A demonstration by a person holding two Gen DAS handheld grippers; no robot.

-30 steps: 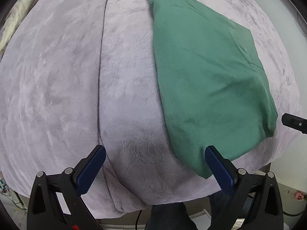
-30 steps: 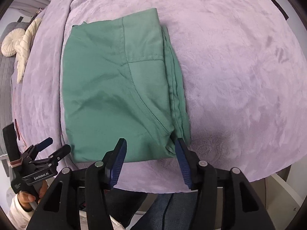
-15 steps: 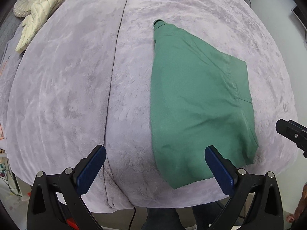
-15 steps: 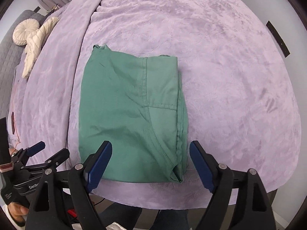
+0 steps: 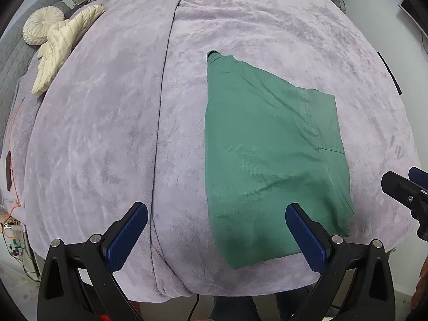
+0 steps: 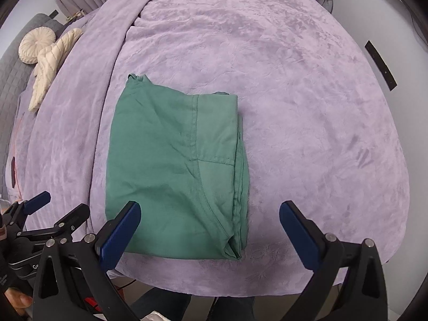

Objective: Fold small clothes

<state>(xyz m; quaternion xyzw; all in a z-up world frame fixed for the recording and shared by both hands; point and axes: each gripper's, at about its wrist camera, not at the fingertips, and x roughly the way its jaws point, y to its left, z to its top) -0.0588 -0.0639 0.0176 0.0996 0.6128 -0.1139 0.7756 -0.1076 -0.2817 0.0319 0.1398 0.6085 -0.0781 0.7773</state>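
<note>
Garment: my folded green garment (image 6: 174, 171) lies flat on the lilac bedspread (image 6: 307, 133), near its front edge.
Right tongs: my right tongs (image 6: 210, 230) hang above the garment's near edge, jaws opening wide, nothing between them.
Left tongs: my left tongs (image 5: 216, 234) are released, empty, above the garment's left edge.
Far corner: cream jacket (image 5: 61, 53) beside a round cushion (image 5: 40, 28).
</note>
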